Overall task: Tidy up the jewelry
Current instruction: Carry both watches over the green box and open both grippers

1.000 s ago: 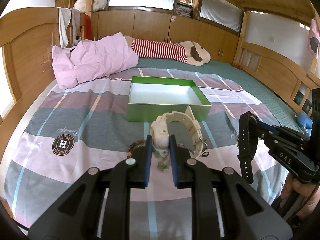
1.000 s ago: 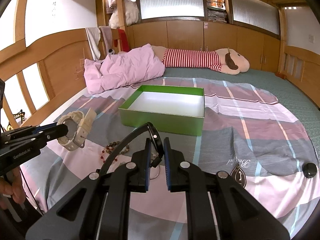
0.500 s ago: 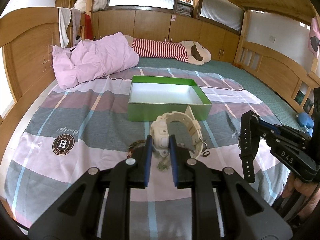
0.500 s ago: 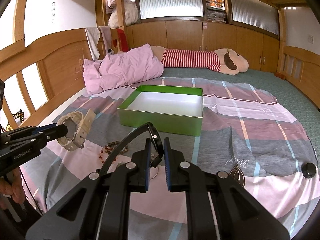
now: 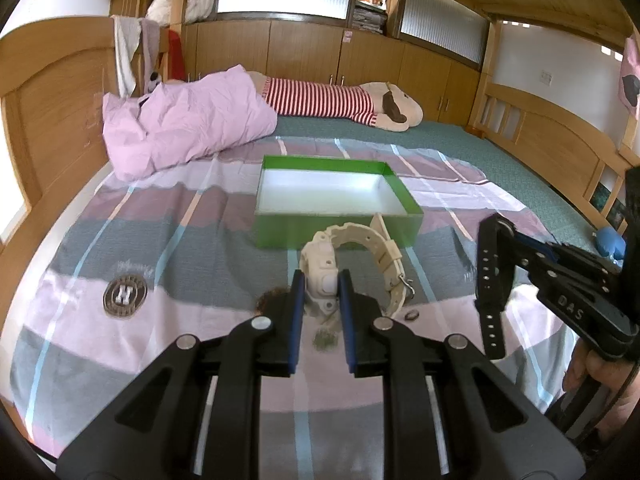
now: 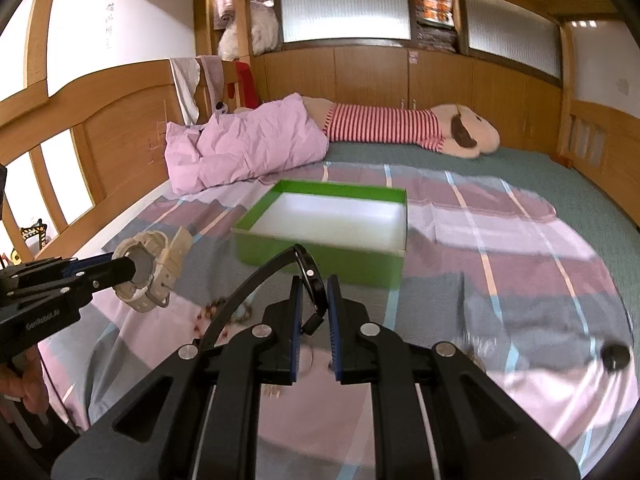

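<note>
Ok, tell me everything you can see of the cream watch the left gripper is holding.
The chunky cream-coloured digital watch, of what looks like matte resin, is clamped by its case between the blue pads of the left gripper, lifted above the striped bedsheet. Its ribbed strap curls in a loop toward the open green box and ends in a metal buckle hanging at the right. Side buttons show on the case. Only the gripper touches it; the dial is not readable.

My left claw (image 5: 322, 292) grips the cream watch (image 5: 352, 258) by its case, strap looping forward. Directly ahead sits the green box (image 5: 336, 216). To my right, the other claw (image 5: 500, 236) holds a black watch (image 5: 490, 280) with its strap hanging.
</note>
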`<state>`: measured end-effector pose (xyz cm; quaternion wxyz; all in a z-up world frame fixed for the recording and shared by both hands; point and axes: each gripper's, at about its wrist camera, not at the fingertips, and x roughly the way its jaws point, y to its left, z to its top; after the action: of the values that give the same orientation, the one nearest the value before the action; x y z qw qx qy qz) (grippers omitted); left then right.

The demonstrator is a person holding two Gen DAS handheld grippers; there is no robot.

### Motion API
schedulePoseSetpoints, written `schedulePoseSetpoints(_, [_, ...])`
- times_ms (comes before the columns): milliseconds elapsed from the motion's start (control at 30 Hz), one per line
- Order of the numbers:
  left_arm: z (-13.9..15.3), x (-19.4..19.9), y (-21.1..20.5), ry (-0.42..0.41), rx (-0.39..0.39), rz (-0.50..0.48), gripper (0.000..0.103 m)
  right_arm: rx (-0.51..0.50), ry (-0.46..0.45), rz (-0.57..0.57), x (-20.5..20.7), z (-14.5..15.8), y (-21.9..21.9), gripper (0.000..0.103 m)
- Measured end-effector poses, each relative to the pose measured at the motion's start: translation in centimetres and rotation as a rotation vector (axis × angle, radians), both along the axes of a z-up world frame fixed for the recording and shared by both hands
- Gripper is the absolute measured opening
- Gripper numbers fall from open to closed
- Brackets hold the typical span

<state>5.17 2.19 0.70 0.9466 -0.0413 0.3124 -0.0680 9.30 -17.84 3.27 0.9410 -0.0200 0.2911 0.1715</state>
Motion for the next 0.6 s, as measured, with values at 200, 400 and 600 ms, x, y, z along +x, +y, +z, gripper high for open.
schedulePoseSetpoints(200, [2.8, 6.1, -1.3, -0.045, 0.028, -0.006, 0.017, 0.043, 0.002, -0.014, 7.0, 1.0, 0.1, 0.012])
schedulePoseSetpoints(400, [1.5, 15.6, -2.3, -0.012, 0.041, 0.016, 0.017, 0.068, 0.045, -0.058, 15.0, -1.1, 0.6, 0.012])
schedulePoseSetpoints(600, [-3.0, 22.5, -2.5, 0.063, 0.034, 0.033, 0.017, 0.068, 0.105, -0.100, 21.6, -5.0, 1.4, 0.012])
